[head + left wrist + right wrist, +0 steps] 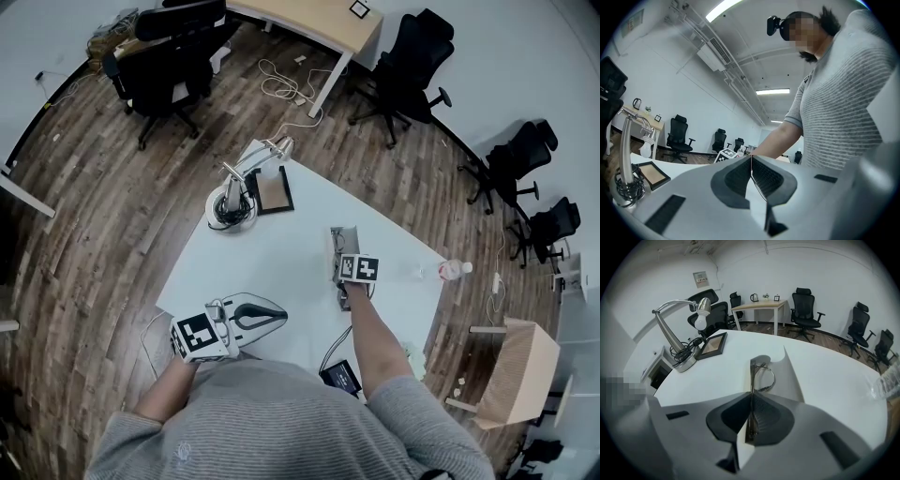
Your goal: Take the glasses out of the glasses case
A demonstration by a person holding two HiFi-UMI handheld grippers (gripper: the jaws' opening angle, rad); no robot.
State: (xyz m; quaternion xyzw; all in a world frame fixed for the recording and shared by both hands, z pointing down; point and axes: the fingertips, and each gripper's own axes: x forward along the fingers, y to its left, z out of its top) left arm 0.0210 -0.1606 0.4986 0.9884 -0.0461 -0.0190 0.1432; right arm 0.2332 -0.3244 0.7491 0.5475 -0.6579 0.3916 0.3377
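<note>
My right gripper (751, 397) is shut on the thin metal arm of the glasses (763, 377), whose round lens shows just past the jaw tips. Under and beside them lies the open pale grey glasses case (791, 376) on the white table (834, 371). In the head view the right gripper (343, 257) sits mid-table with the case (339, 235) at its tips; the glasses are too small to make out there. Near the table's front-left edge my left gripper (275, 314) is shut with nothing in it. In its own view the left gripper (751, 160) has its jaws together.
A silver desk lamp (230, 197) with coiled cable and a dark picture frame (272, 192) stand at the table's far corner. A plastic bottle (455, 270) lies at the right edge. A small black device (340, 377) sits near the person's body. Office chairs ring the room.
</note>
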